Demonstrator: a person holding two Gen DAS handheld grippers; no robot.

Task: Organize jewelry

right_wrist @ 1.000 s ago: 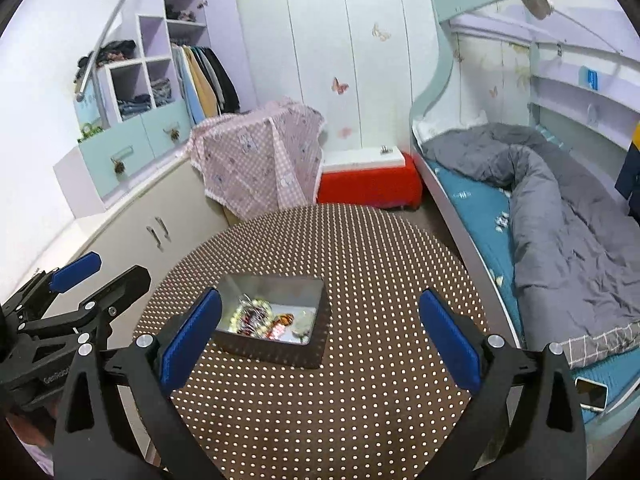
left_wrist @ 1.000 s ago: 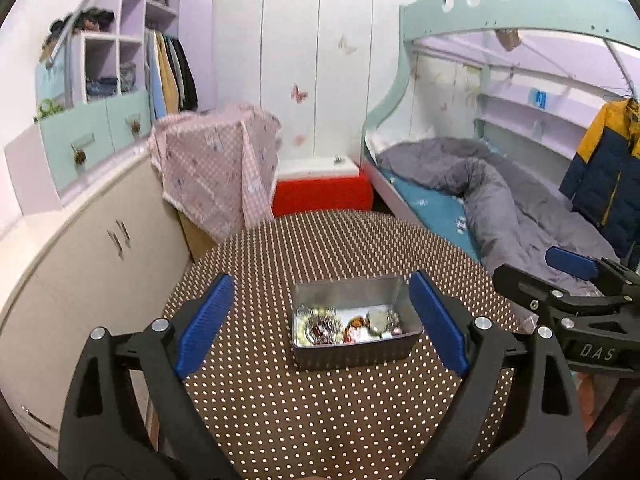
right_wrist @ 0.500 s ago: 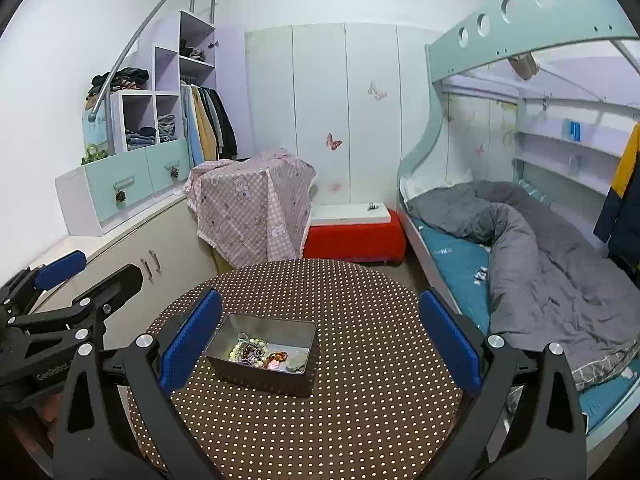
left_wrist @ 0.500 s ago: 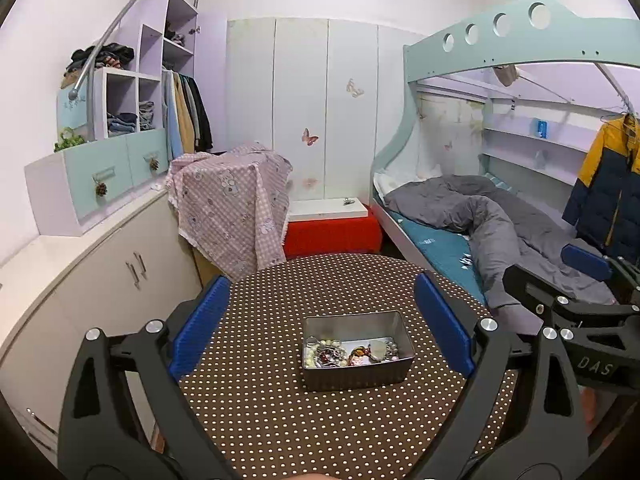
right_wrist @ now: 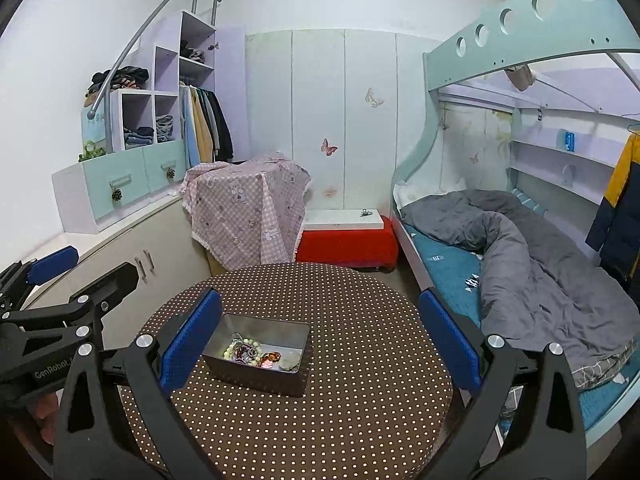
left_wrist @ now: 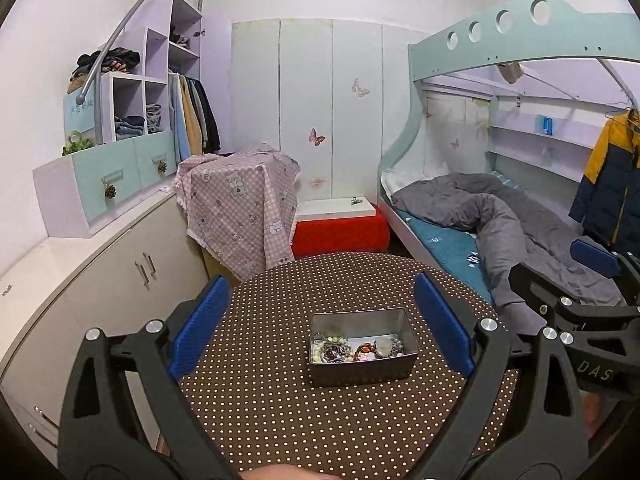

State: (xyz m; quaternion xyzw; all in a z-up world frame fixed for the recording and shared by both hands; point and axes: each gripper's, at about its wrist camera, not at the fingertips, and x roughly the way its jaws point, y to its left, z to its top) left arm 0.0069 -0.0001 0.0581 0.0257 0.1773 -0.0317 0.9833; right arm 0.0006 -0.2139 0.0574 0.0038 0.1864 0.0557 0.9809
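Metal tin (left_wrist: 362, 346), one of it, sits on the round polka-dot table (left_wrist: 280, 408), roughly table centre, at 12 o'clock from the left gripper (left_wrist: 320, 332) and about 10 o'clock from the right gripper (right_wrist: 318, 340). Both grippers hang above the table with fingers spread wide, holding nothing. Jewelry (left_wrist: 352, 348) is a tangled heap on the tin floor: pale bead strands, a dark reddish piece, an amber-coloured piece, a pale round piece; exact piece count can't be read, looks like four or more. Handling guess: pieces are light, small, slippery; strands are limp and will drag neighbours if snagged, so pinch one strand at a free loop near the heap's edge and lift slowly. Tin walls are stiff and thin, so the tin likely slides on the cloth; brace a short wall with the other gripper. Tin count: one. Grippers: two.
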